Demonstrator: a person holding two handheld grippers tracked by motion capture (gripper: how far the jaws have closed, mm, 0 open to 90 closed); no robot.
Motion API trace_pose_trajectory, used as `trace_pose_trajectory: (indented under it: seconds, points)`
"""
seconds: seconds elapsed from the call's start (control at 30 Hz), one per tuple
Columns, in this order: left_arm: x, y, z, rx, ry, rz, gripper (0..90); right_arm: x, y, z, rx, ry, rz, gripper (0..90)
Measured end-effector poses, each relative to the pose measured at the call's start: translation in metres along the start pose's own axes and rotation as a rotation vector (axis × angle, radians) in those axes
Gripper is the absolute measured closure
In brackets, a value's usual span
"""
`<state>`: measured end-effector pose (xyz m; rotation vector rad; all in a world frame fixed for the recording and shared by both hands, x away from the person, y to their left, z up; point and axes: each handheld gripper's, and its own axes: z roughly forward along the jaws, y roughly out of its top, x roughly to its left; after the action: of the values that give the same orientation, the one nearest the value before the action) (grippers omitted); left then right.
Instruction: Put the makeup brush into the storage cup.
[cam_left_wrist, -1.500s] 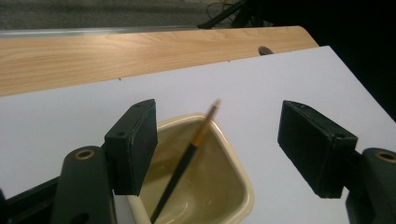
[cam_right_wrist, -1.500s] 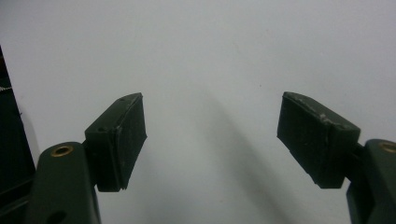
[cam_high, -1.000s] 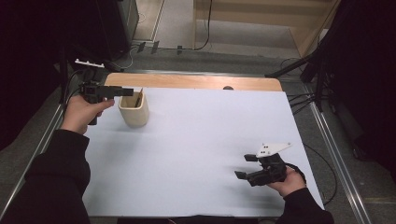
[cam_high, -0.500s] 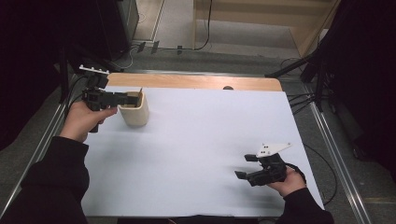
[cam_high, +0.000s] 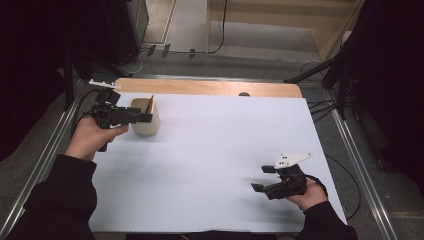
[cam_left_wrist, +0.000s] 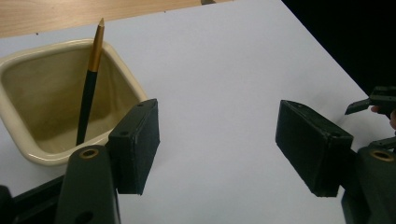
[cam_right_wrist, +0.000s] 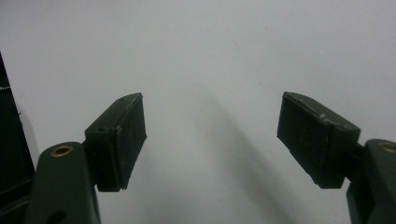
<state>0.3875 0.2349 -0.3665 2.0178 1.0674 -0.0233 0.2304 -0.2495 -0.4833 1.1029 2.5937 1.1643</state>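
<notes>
Left gripper (cam_high: 145, 118) lower; pen (cam_left_wrist: 89, 84) upright

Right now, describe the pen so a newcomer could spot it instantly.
Start at the white sheet covering the table and go to its far left corner, where a cream, squarish cup stands beside the left gripper. The pen leans inside that cup: a slim black barrel with a gold pointed upper end poking above the rim, the one thing in it.
</notes>
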Motion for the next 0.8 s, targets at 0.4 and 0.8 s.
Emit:
trace_pose_trajectory:
  seconds: [0.4,0.8]
  points:
    - [-0.005,-0.015,0.01,0.015,-0.016,0.015,32.2,0.0,0.0,0.0,0.001,-0.002,0.0,24.7]
    - [-0.01,-0.032,0.021,0.026,-0.035,0.029,32.1,0.001,0.0,0.0,0.003,-0.001,-0.001,24.7]
